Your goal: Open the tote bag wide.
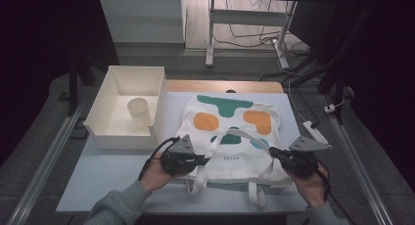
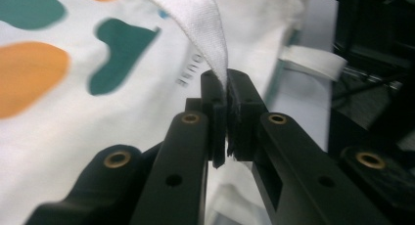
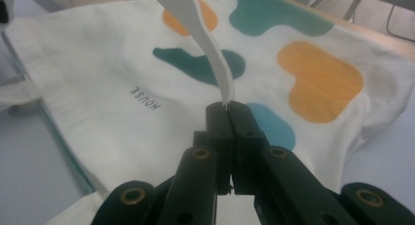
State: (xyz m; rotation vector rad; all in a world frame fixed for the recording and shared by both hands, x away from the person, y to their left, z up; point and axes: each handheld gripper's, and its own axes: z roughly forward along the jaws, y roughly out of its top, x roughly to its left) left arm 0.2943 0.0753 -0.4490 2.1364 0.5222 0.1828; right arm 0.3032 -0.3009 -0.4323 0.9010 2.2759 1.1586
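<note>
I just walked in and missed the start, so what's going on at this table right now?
A person holds a two-jaw gripper in each hand over a white tote bag printed with teal and orange blobs, lying flat on the table. The left gripper is shut on the bag's upper handle strap, and the right gripper is shut on the same strap further along, so the strap arches up between them. The bag's body looks to be resting on the table. A white bin with a cup inside sits to the left.

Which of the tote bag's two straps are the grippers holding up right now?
The upper strap, arching over the printed side of the tote bag, with the left gripper and right gripper shut on its ends. The other strap hangs slack off the bag's near edge.
</note>
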